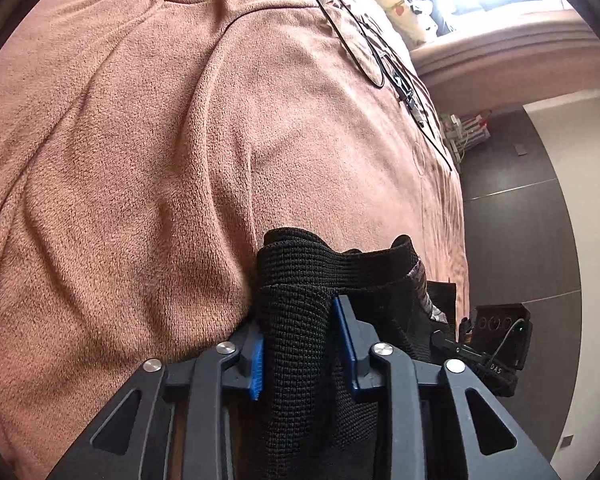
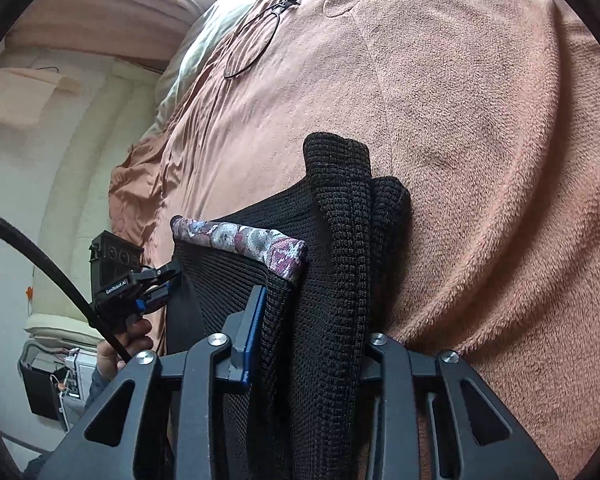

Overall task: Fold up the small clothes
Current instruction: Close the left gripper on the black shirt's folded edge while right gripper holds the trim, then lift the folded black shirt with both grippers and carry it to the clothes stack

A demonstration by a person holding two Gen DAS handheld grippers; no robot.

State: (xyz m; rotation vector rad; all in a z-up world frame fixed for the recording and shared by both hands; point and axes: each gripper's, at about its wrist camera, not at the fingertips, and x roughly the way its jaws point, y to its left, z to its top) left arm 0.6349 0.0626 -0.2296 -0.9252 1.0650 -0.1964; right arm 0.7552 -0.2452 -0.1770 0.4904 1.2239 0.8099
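Stretched taut above the brown bed blanket (image 1: pixel 140 140): black knit garment (image 2: pixel 340 240), floral-trimmed, long axis spanning left hand-held gripper (image 1: pixel 300 344) to right hand-held gripper (image 2: pixel 312 344) (both clenched on opposite ends).

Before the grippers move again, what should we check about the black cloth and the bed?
1. Left gripper has the black knitted garment: ok, the jaws are shut on a bunched fold.
2. Right gripper has it too: ok, cloth fills its jaws.
3. Cloth spans from one gripper to the other: ok, but it sags and is bunched, not flat.
4. Flowered trim lying neatly: not ok, it is curled over at the edge.
5. Space on the brown blanket to lay it down: ok.
6. Black cable out of the way: ok, it lies far up the bed.
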